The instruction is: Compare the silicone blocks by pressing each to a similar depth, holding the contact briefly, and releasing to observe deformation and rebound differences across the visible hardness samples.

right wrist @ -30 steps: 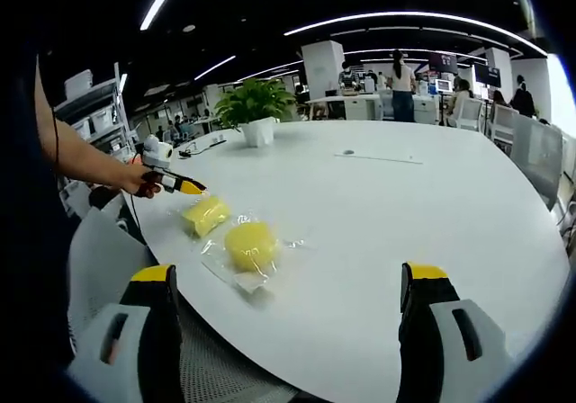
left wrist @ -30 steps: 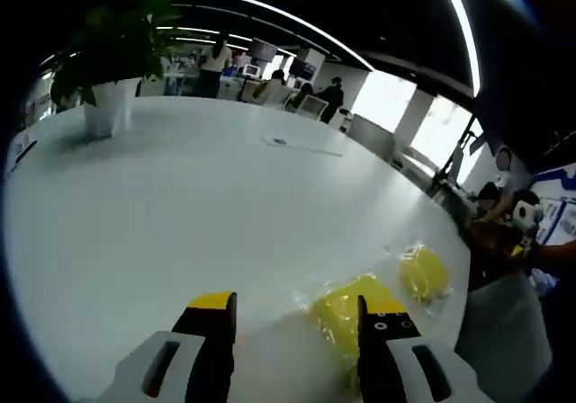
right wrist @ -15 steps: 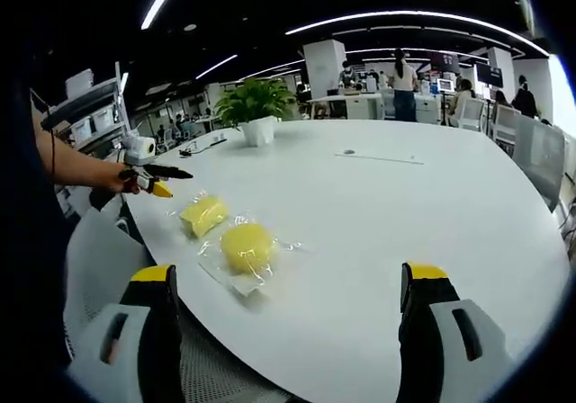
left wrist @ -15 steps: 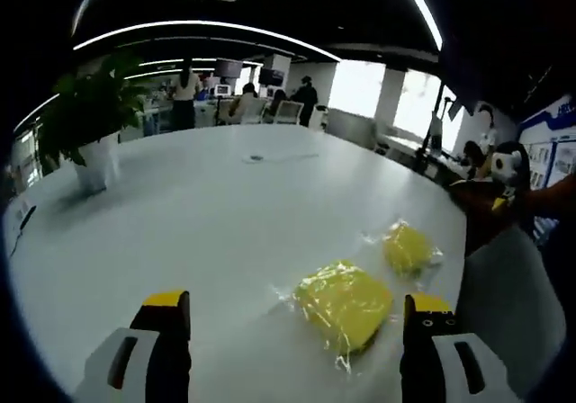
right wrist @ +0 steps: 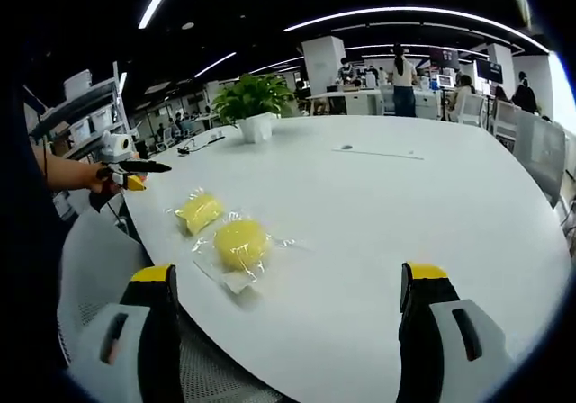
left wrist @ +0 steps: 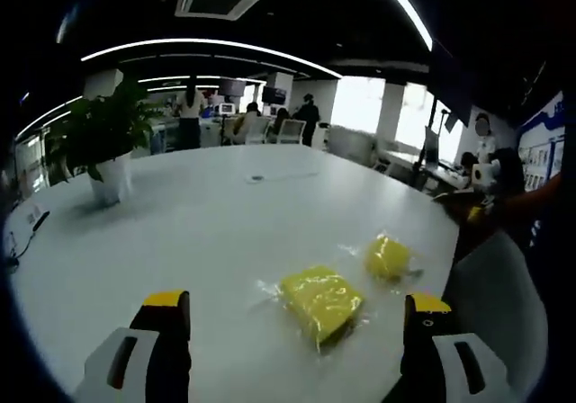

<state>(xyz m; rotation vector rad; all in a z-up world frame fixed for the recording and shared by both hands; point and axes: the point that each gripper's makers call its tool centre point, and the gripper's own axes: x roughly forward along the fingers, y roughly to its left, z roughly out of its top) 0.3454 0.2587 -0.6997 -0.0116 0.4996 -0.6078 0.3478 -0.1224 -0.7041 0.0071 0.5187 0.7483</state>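
Note:
Two yellow silicone blocks in clear wrap lie near the edge of a white table (left wrist: 180, 232). The square block (left wrist: 319, 297) (right wrist: 200, 210) is nearer the left gripper, the round block (left wrist: 387, 256) (right wrist: 241, 241) nearer the right one. My left gripper (left wrist: 295, 300) is open wide, held back and above the square block without touching it. In the right gripper view the left gripper (right wrist: 133, 174) sits in a hand, to the left of the blocks. My right gripper (right wrist: 290, 277) is open, off the table's edge, short of the round block. It appears in the left gripper view (left wrist: 474, 212) at far right.
A potted plant (left wrist: 108, 151) (right wrist: 255, 106) stands farther in on the table (right wrist: 405, 205). A grey mesh chair (right wrist: 99, 268) (left wrist: 495, 304) sits between the person and the table edge. Desks and people stand far behind.
The left gripper's jaws have spread from narrow to wide, and it has drawn back and up from the square block. The right gripper has barely moved.

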